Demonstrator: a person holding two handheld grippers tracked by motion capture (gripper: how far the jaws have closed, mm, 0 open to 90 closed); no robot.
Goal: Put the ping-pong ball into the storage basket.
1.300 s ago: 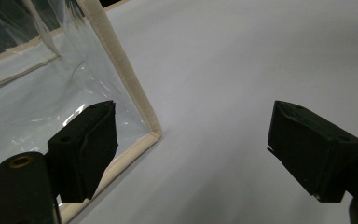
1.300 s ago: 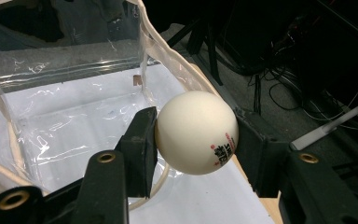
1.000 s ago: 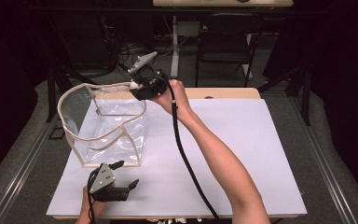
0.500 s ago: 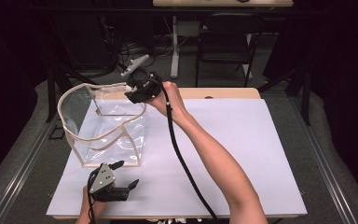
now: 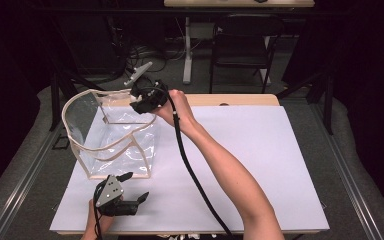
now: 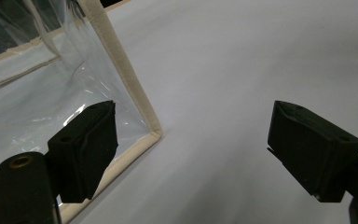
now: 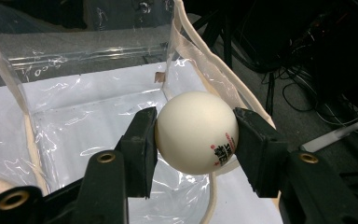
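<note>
1. Nearest the person, the left gripper (image 5: 132,199) rests low on the white table cover (image 5: 260,165) just in front of the bag's near corner. In the left gripper view its black jaws stand wide apart with nothing between them, so it is released and idle; one jaw sits close beside the bag's cream-edged bottom corner without pressing on it.

2. Just beyond it stands the clear plastic bag with cream fabric trim (image 5: 115,135), upright on the cover with its mouth open upward. Its rim bows into a wide loop, and the inside looks empty as far as the clear walls allow.

3. At the far side of the bag, the right gripper (image 7: 193,135) is clenched on a white table-tennis ball with red and black print (image 7: 196,132). The pads press the ball from both sides. In the right gripper view the ball hangs above the bag's open mouth, close to the far trimmed edge, with the bag's floor visible under it.

4. The step in hand, as I judge it, is carrying the ball over the bag to drop it in.

5. The next move likely calls for centring the ball a little further inside the rim, away from the trim, perhaps lowering it, then opening the jaws so it falls in rather than bouncing off the edge.
</note>
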